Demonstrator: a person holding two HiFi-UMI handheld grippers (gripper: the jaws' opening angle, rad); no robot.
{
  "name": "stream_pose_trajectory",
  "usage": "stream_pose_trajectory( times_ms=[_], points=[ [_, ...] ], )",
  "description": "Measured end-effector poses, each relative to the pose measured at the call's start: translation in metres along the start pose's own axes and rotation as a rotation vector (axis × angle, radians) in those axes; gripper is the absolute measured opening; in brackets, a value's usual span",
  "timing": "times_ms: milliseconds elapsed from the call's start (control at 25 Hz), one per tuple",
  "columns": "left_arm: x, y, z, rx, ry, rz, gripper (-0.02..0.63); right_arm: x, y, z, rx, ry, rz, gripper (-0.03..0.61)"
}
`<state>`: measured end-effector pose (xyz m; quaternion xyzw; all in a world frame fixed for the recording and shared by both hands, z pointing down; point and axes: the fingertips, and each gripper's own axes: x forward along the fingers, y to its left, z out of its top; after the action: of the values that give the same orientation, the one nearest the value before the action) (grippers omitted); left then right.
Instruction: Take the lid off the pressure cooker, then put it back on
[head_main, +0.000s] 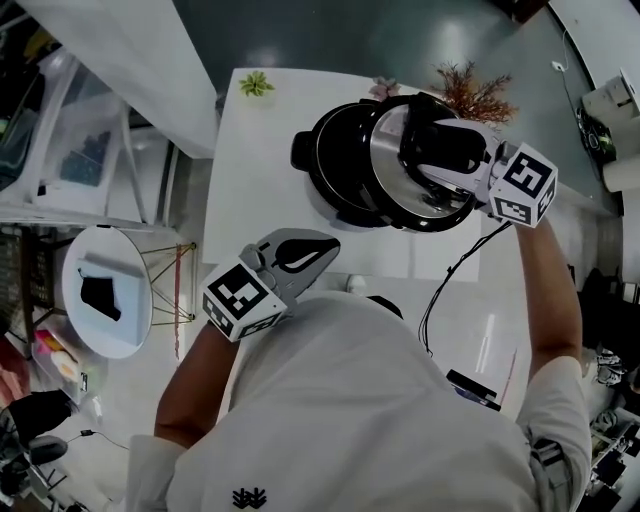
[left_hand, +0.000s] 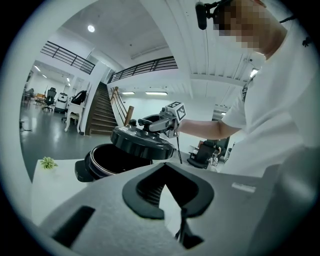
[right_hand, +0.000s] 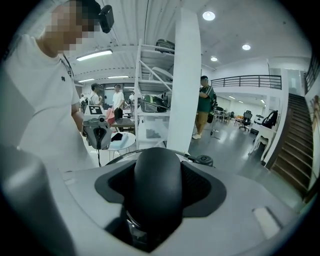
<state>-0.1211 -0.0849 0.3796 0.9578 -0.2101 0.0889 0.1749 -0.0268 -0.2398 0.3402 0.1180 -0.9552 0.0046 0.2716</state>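
Note:
The black pressure cooker pot (head_main: 335, 150) stands open on the white table (head_main: 250, 200). Its steel-rimmed lid (head_main: 420, 165) hangs tilted, shifted to the right over the pot's right edge. My right gripper (head_main: 445, 150) is shut on the lid's black handle (right_hand: 157, 185), which fills the space between its jaws. In the left gripper view the lid (left_hand: 140, 142) hovers above the pot (left_hand: 107, 162). My left gripper (head_main: 330, 245) is near the table's front edge, apart from the pot, with its tips together and nothing in them.
A small green plant (head_main: 256, 84) and a dried reddish plant (head_main: 475, 95) stand at the table's far edge. A black cable (head_main: 455, 275) runs off the table's right front. A round white side table (head_main: 105, 290) stands to the left.

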Motion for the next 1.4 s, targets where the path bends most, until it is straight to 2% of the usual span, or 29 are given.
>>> stream_pose_trajectory(
  times_ms=[560,1400],
  points=[
    [-0.037,0.023,-0.008,-0.007,-0.001,0.036,0.006,0.068,0.002,-0.002,-0.020,0.031,0.042,0.291],
    [-0.048,0.032,-0.016,-0.032,0.017,0.050,0.006,0.099,-0.001,-0.019,-0.034,0.035,0.058,0.291]
  ],
)
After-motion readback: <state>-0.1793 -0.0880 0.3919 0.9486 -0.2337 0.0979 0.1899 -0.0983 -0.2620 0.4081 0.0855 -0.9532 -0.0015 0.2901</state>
